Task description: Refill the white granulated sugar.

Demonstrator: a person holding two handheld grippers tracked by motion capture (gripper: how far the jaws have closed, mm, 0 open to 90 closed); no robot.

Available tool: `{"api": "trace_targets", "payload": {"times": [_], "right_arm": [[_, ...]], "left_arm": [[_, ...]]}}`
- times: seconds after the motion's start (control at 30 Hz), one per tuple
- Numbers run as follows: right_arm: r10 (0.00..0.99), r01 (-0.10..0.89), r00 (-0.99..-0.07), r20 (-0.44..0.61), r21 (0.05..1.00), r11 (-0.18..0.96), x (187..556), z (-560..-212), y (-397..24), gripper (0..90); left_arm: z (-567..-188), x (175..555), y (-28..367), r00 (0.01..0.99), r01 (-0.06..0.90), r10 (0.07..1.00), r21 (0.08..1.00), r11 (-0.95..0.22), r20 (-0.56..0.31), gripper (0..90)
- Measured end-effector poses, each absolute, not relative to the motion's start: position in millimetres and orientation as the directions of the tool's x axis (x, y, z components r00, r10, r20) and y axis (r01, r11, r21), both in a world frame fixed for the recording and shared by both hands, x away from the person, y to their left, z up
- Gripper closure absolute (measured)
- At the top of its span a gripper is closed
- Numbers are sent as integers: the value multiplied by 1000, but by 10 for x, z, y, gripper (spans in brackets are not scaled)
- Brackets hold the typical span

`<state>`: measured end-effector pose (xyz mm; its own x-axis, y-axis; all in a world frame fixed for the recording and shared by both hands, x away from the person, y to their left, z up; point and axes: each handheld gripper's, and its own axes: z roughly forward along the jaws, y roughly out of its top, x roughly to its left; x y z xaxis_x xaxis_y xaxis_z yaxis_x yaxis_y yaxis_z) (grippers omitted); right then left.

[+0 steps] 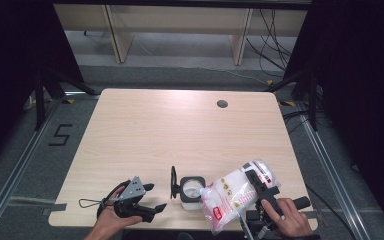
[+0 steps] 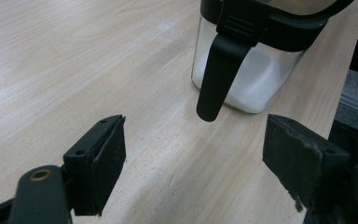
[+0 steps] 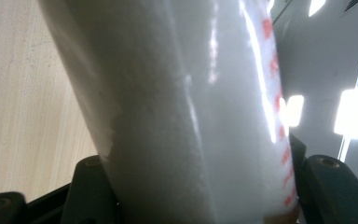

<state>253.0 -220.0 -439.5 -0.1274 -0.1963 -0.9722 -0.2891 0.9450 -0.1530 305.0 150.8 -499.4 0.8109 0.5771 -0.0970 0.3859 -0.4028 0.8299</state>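
Looks like a refill job partway through: the right gripper [image 1: 258,186] is clamped around a plastic bag [image 1: 232,196] of white granules, tipped toward the open glass jar [image 1: 191,189] at the near table edge. Jar's partly filled already. Left gripper [image 1: 149,196] sits released beside it. The bag's red print is unreadable.

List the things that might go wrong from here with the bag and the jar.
1. The clear plastic bag of white powder hangs tilted in the right claw beside the small glass jar; its mouth may miss the opening and spill onto the light wooden table.
2. The soft bag could slip or sag in that grip.
3. The left claw stands open, off the jar, so a nudge from the bag may shift or tip it.
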Motion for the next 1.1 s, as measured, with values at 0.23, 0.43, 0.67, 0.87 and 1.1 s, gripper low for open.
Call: {"api": "trace_targets", "payload": {"times": [0.23,0.43,0.67,0.87,1.1], "right_arm": [[-174,-285,-139,-975,-129,950,2539,-4402,-2214,438],[-125,-281,-166,-978,-75,957,2553,-4401,-2247,438],[-96,-283,-191,-977,-39,958,2573,-4404,-2289,440],[-72,-266,-216,-974,-12,964,2573,-4435,-2305,440],[-126,-288,-178,-976,-71,955,2568,-4421,-2262,440]], "left_arm": [[-4995,3051,1506,811,386,577,830,-403,-97,208],[-4994,3050,1508,810,387,578,830,-401,-98,208],[-4999,3040,1495,801,397,587,835,-381,-112,208],[-4998,3042,1497,804,399,583,832,-385,-116,208],[-4998,3042,1498,805,399,582,832,-386,-116,208]]}}
